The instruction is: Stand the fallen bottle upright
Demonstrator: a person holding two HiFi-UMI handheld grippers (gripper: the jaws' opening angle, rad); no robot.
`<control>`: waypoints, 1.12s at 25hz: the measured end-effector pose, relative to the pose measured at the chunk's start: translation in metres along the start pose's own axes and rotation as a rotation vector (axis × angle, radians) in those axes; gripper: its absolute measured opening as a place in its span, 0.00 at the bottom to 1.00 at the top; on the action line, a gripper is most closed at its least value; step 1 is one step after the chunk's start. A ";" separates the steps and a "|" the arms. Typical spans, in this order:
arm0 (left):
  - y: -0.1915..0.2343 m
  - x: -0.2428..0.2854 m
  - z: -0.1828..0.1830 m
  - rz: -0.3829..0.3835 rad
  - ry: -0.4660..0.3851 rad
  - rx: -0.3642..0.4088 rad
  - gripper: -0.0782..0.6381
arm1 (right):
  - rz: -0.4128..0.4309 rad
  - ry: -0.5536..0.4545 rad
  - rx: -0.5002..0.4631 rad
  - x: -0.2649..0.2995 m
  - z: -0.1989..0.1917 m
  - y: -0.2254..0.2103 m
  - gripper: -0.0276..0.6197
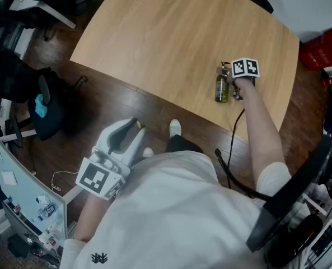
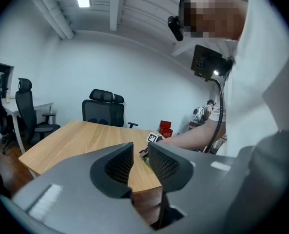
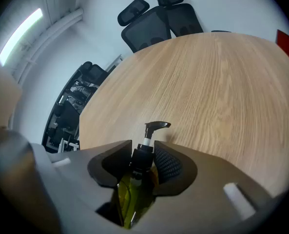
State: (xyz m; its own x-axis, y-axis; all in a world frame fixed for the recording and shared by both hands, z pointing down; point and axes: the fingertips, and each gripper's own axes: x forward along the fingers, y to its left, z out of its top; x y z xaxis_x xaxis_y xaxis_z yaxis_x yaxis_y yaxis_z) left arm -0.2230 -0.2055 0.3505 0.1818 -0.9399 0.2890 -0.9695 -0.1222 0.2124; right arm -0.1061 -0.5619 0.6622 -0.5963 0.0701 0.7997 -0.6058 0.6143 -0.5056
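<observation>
A bottle [image 1: 221,87] of olive-yellow liquid with a black pump is near the right front edge of the wooden table [image 1: 171,38], pump end away from me. My right gripper [image 1: 233,87] reaches it from the right. In the right gripper view this gripper [image 3: 143,152] is shut on the black collar of the bottle [image 3: 134,189], with the pump sticking out beyond the pads. I cannot tell if the bottle lies flat or is tilted. My left gripper [image 1: 129,129] hangs low over the floor, off the table. Its jaws [image 2: 140,152] stand slightly apart with nothing between them.
Black office chairs [image 2: 103,108] stand at the table's far side. A red box [image 1: 321,49] sits on the floor to the right. A dark bag [image 1: 45,108] lies on the floor at left. A cable [image 1: 233,150] hangs below my right forearm.
</observation>
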 end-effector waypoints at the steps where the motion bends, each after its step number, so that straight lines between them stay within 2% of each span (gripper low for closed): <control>1: 0.001 0.001 0.003 -0.001 -0.004 -0.002 0.24 | 0.001 -0.010 -0.008 -0.003 0.001 0.001 0.27; 3: 0.003 0.004 0.007 -0.003 -0.012 -0.005 0.24 | -0.001 -0.052 -0.033 -0.012 0.006 0.005 0.26; 5: 0.005 0.005 0.010 -0.007 -0.016 -0.007 0.24 | -0.014 -0.136 -0.091 -0.028 0.016 0.014 0.26; 10: 0.004 0.013 0.013 -0.028 -0.020 -0.001 0.24 | -0.114 -0.351 -0.346 -0.080 0.031 0.047 0.25; 13: 0.001 0.020 0.017 -0.058 -0.017 0.013 0.24 | -0.189 -0.465 -0.495 -0.102 0.025 0.065 0.25; 15: -0.003 0.023 0.018 -0.077 -0.016 0.021 0.24 | -0.234 -0.527 -0.553 -0.112 0.014 0.074 0.24; 20: -0.015 0.026 0.019 -0.114 -0.007 0.036 0.24 | -0.282 -0.627 -0.572 -0.125 -0.015 0.078 0.25; 25: -0.025 0.024 0.016 -0.131 0.012 0.038 0.24 | -0.304 -0.648 -0.642 -0.123 -0.017 0.084 0.25; 28: -0.031 0.020 0.014 -0.136 0.019 0.044 0.24 | -0.311 -0.656 -0.632 -0.122 -0.018 0.084 0.26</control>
State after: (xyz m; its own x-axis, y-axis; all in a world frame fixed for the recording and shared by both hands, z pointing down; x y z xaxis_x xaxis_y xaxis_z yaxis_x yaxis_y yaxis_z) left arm -0.1914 -0.2250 0.3361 0.3149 -0.9075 0.2779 -0.9418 -0.2624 0.2100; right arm -0.0753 -0.5049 0.5280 -0.7489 -0.5033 0.4311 -0.5054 0.8545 0.1198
